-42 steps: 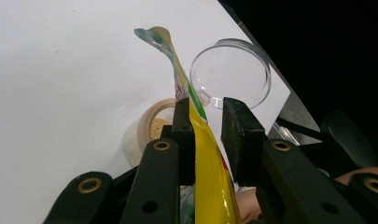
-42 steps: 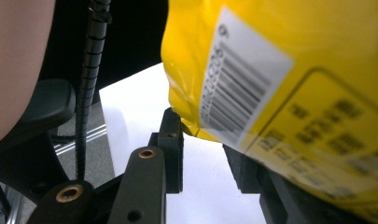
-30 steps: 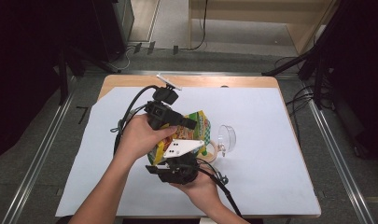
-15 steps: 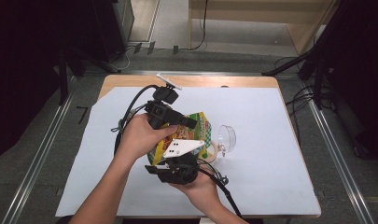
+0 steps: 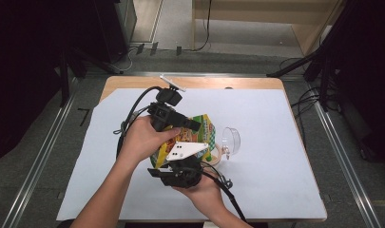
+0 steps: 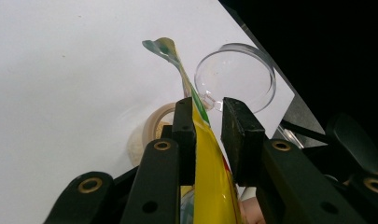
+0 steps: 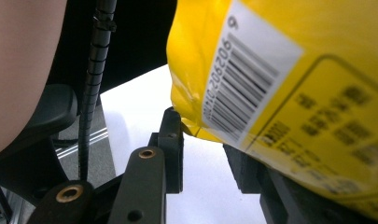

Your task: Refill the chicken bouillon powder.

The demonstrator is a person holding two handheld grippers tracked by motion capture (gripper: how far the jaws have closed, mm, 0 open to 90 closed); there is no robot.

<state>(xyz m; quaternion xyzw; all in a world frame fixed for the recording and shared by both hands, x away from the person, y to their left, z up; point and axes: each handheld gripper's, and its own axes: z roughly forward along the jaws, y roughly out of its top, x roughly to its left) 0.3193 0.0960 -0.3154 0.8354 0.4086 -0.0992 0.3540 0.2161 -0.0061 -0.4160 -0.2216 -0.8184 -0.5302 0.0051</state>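
Two grippers meet over the middle of the white-covered surface [image 5: 275, 142], both working on one yellow snack bag [image 5: 205, 128] held up off it. The left gripper [image 6: 209, 122] has the bag's flat edge running between its fingers [image 6: 185, 135]; one finger lies against the foil, while a gap shows before the other, so I cannot tell whether it truly pinches the edge. The right gripper [image 7: 207, 154], lower and nearer the person, has its fingers part open, and the bag's bottom corner sits over the gap between them; whether they press on it is hidden by the bag itself. Holding the bag at two places looks like a way to steady it, probably for pulling the top open or tipping it toward the clear plastic cup [image 5: 231, 140] lying on its side just beyond, with a roll of tape [image 6: 151, 123] beside it. The bag is glossy yellow with green and red print, a barcode on a white panel, and a crimped, twisted upper corner.
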